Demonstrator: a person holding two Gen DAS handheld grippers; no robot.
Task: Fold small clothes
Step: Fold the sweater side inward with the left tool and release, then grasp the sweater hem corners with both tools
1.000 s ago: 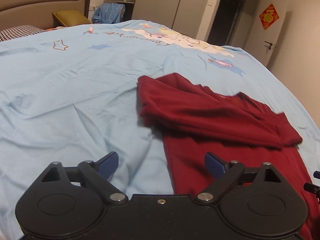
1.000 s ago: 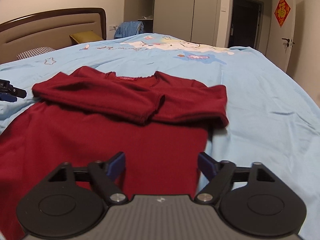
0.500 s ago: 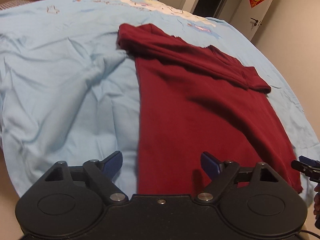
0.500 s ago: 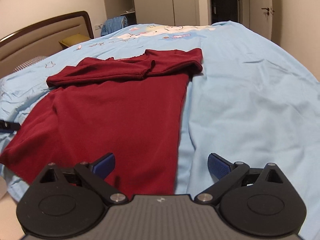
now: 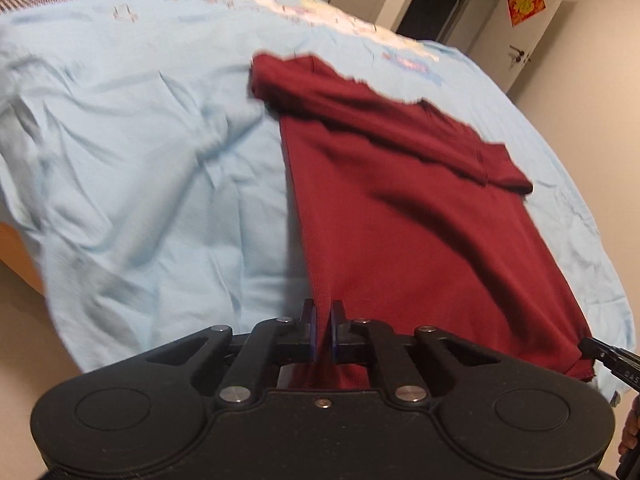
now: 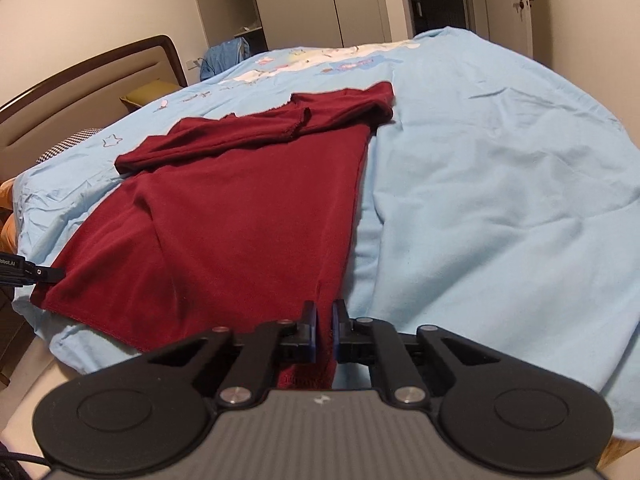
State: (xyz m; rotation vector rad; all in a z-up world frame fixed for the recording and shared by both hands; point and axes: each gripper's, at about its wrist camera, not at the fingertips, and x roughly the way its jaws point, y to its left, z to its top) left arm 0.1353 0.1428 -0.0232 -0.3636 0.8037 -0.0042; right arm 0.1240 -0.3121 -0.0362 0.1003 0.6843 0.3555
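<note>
Now L gripper [image 5: 322,320] & R gripper [image 6: 323,320], wide earlier, both clamped on red shirt [image 5: 404,208] hem corners.

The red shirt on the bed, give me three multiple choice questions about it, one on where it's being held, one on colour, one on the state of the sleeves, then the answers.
1. Where do the grippers hold the red shirt?
A. at the collar
B. at the two bottom corners of the hem
C. at the sleeve cuffs

2. What colour is the bedsheet under it?
A. light blue
B. white
C. grey

3. How do the sleeves lie?
A. spread out sideways
B. hanging off the bed
C. folded across the chest

Answers:
1. B: the left gripper and the right gripper are each shut on a hem corner.
2. A: pale blue cloth surrounds the shirt.
3. C: both sleeves overlap along the top.
</note>
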